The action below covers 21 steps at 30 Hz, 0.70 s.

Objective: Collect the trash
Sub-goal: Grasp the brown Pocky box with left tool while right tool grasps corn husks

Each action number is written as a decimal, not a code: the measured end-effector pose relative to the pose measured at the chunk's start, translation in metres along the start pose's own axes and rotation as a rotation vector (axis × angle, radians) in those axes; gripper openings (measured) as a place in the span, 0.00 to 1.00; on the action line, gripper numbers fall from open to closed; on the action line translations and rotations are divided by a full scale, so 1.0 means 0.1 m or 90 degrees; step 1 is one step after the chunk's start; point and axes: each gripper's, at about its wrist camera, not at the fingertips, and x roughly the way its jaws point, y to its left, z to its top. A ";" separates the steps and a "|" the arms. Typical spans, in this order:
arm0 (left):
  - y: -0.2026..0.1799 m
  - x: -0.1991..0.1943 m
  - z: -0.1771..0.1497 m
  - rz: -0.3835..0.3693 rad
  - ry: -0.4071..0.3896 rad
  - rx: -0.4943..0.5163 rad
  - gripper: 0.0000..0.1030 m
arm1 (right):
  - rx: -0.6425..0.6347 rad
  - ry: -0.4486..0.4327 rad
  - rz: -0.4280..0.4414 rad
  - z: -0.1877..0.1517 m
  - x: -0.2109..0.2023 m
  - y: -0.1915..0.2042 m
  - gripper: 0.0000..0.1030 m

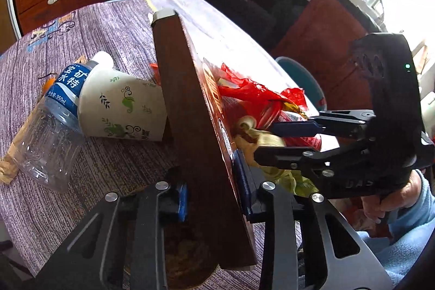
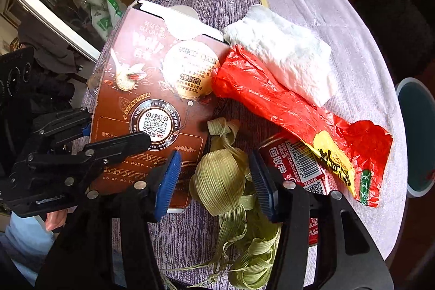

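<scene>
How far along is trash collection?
Nothing looks binned yet. In hand: left gripper clamps the brown cardboard snack box; right gripper straddles the green ribbon tangle, open. Left on the table: clear plastic water bottle, paper cup, red plastic bag, white tissue, red can.

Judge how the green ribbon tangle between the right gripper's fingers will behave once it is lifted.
The green ribbon tangle looks floppy: it lies in loose curls, so loops would probably dangle and trail. It seems light, being thin strips. A strand could snag the red can beside it, since the right gripper straddles only part of it.
</scene>
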 end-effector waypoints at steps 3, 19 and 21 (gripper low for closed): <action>0.01 0.08 0.00 0.002 0.014 -0.016 0.36 | 0.002 -0.004 0.005 -0.05 -0.06 -0.03 0.55; -0.20 -0.52 0.05 0.036 -0.076 -0.035 0.23 | -0.027 0.014 -0.013 -0.25 0.14 0.10 0.64; -0.15 -0.47 0.02 0.037 -0.058 -0.037 0.23 | -0.032 0.013 -0.018 -0.26 0.20 0.13 0.64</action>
